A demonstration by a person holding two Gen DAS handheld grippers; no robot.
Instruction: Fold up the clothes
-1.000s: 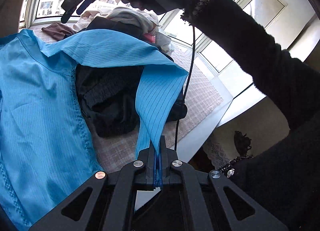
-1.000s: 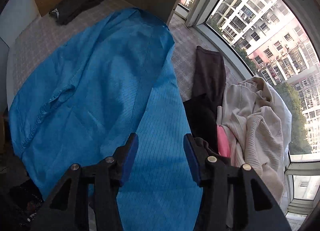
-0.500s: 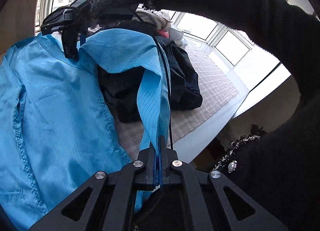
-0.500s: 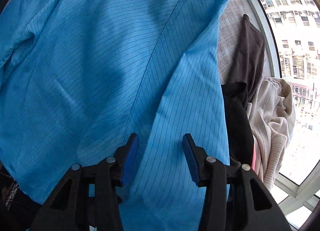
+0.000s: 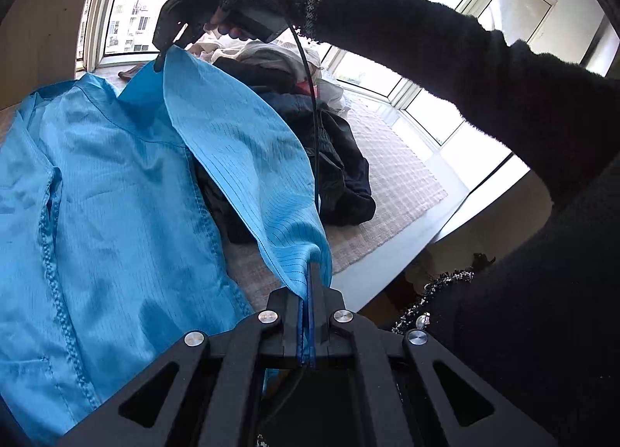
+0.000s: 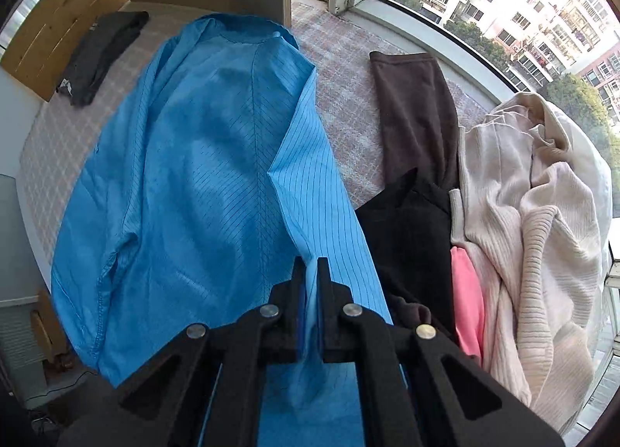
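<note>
Nearest the left wrist camera, the left gripper (image 5: 310, 284) is clamped tight on the edge of a bright blue, thin-striped, smooth-fabric jacket (image 5: 97, 214), a lifted flap of which runs from those jaws up and away. Nearest the right wrist camera, the right gripper (image 6: 308, 280) is likewise pinched on a fold of the same jacket (image 6: 193, 175), so the flap hangs stretched between the two grips while the rest of the garment lies spread on the pale checked cloth surface (image 6: 345, 98). Just beside the jacket sits a heap of unfolded clothes: a black garment (image 6: 407, 230), a brown fleece piece (image 6: 414, 113), a cream ribbed knit sweater (image 6: 542, 222) and a scrap of pink fabric (image 6: 467, 299). Farther off, a dark folded garment (image 6: 100, 55) rests near the wooden panel (image 6: 58, 20). The fabric looks slippery, so in my judgement an uneven pull could slide it out of either grip, or drag the flat part askew. The raised flap also passes close over the black garment and could snag or sweep it along. The right gripper's cable (image 5: 314, 129) dangles beside the flap and might catch.
</note>
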